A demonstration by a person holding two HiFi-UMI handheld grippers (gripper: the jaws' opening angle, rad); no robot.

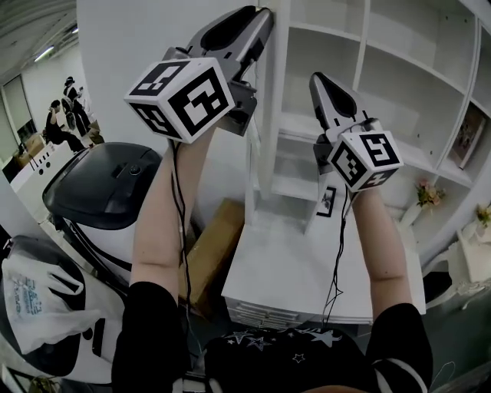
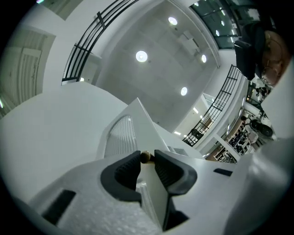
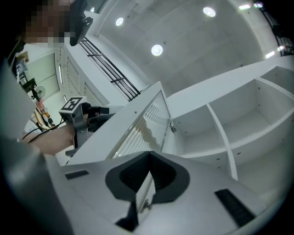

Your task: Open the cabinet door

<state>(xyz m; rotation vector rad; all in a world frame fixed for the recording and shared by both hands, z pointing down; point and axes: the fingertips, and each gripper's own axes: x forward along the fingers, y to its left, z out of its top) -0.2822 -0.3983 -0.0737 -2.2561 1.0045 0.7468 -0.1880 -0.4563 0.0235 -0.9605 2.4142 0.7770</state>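
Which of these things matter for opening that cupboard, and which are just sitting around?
In the job: cabinet door, its door knob, left claw gripping it, right claw.
Just lying about: plastic bag, cardboard box, picture frame, flowers.

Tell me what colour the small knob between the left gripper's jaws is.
The knob is a brassy golden-brown. It shows best in the left gripper view.

Black sleeves (image 1: 149, 330), star-printed top (image 1: 291, 353); grey left tool (image 1: 259, 17) and right tool (image 1: 317, 80) bear black-and-white marker cubes (image 1: 180, 96) and black cables (image 1: 182, 222).
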